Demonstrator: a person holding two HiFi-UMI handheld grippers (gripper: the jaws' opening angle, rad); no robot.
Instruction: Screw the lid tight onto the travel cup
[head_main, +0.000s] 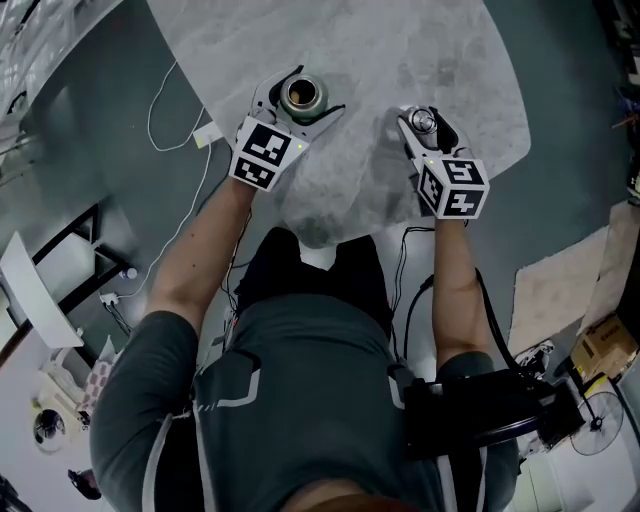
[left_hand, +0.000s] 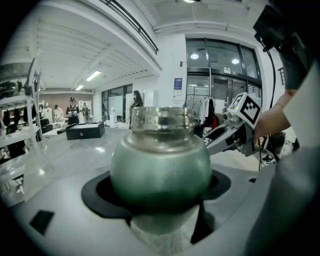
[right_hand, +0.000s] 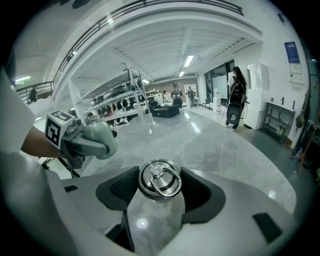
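My left gripper (head_main: 302, 97) is clamped round the green travel cup (left_hand: 160, 165). My right gripper (head_main: 428, 126) pinches the ring-topped lid (right_hand: 159, 180). Both are over the grey table (head_main: 400, 50), with the lid not on yet.

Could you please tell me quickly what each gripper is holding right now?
Left gripper: closed on the travel cup, whose mouth is uncovered.
Right gripper: closed on the lid, held apart from the cup.
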